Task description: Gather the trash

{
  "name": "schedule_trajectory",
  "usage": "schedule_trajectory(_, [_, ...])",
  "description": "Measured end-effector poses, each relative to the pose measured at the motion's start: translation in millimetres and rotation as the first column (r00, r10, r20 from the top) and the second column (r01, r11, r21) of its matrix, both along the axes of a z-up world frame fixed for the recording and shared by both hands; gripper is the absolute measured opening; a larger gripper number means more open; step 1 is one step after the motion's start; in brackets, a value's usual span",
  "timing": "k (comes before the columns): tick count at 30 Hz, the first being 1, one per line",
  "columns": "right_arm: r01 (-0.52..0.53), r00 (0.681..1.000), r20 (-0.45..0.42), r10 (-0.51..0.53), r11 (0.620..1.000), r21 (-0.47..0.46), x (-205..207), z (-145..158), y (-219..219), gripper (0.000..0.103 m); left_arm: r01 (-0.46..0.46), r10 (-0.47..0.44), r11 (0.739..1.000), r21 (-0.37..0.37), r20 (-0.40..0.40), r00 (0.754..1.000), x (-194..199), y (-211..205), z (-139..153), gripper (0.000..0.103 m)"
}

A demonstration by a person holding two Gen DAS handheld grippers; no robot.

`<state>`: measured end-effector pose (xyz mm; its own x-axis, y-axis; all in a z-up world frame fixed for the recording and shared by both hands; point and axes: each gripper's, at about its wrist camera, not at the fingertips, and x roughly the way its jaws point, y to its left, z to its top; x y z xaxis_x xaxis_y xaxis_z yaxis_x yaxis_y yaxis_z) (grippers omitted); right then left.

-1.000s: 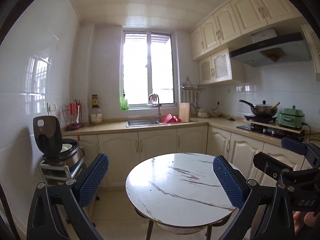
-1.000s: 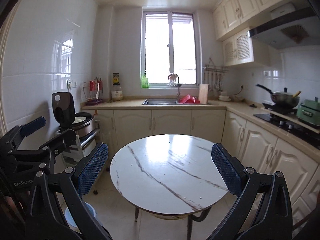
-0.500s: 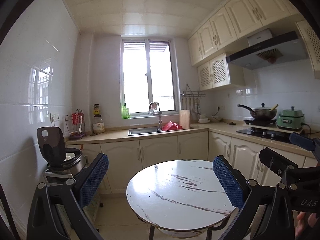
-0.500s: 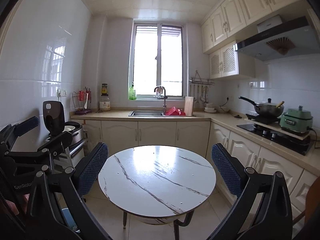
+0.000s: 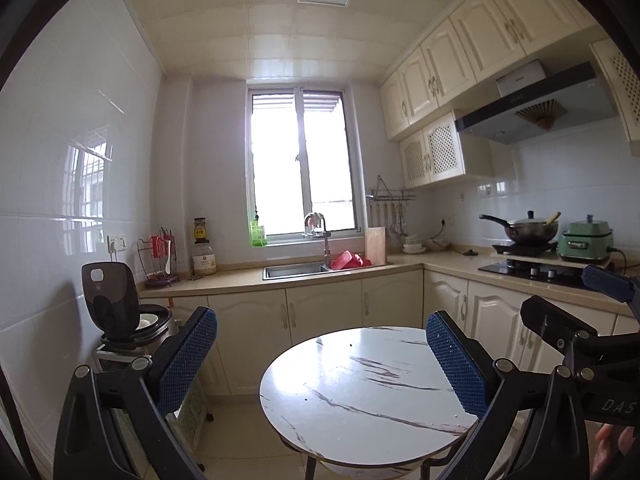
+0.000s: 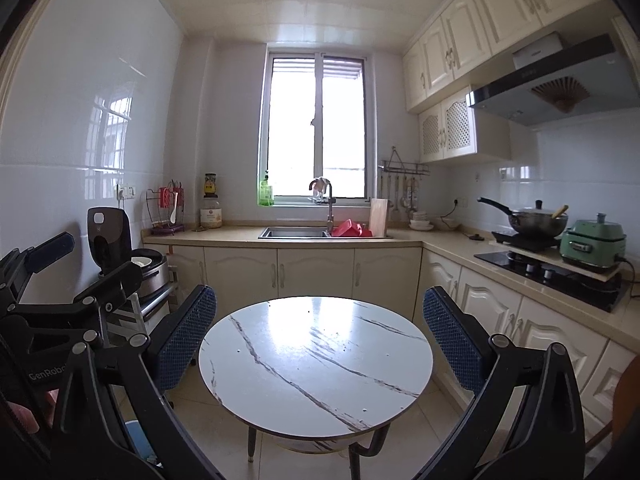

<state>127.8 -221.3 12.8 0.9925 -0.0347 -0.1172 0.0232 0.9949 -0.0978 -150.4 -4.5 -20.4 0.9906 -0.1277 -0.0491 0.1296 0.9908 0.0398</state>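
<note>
Beige L-shaped kitchen counter surface [image 6: 240, 238] runs under the window and along the right wall, one of it; it carries the cooking gear so everything sits within reach of sink and hob. Round white marble-look table surface [image 6: 316, 364] with dark veins, one, stands mid-floor directly ahead of both cameras, held centred in frame, likely being scanned for litter. Its top shows only a few tiny dark specks, too small to call trash or dirt. No clear trash item visible in either view; task thing not located.

One black range hood [image 6: 556, 84] over the hob. One steel sink [image 6: 294, 233] below the window, red plastic item beside it. One dark rice cooker with raised lid [image 6: 116, 248] on a low rack at left, lid up, probably left open after use. One green electric pot [image 6: 592, 244] and one steel wok with lid [image 6: 536, 220] on the hob side.

Left gripper [image 5: 320, 364], black frame with blue textured pads: spread wide, holding nothing, two fingers. Right gripper [image 6: 320, 336], same build: spread wide, empty, two fingers. Both are held level and apart, a ready pose, I judge, before any pickup. Each gripper shows at the edge of the other's view. Part of a person's hand [image 5: 612, 450] at lower right, on the handle.

Judgement: search stage, nothing collected yet.
</note>
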Motion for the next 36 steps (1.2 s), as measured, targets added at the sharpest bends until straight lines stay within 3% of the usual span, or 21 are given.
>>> schedule_trajectory(36, [-0.003,1.0,-0.004,0.003,1.0,0.005,-1.2,0.3,-2.0,0.103,-0.018,0.018,1.0,0.01,0.019,1.0,5.0,-9.1,-16.0,0.102])
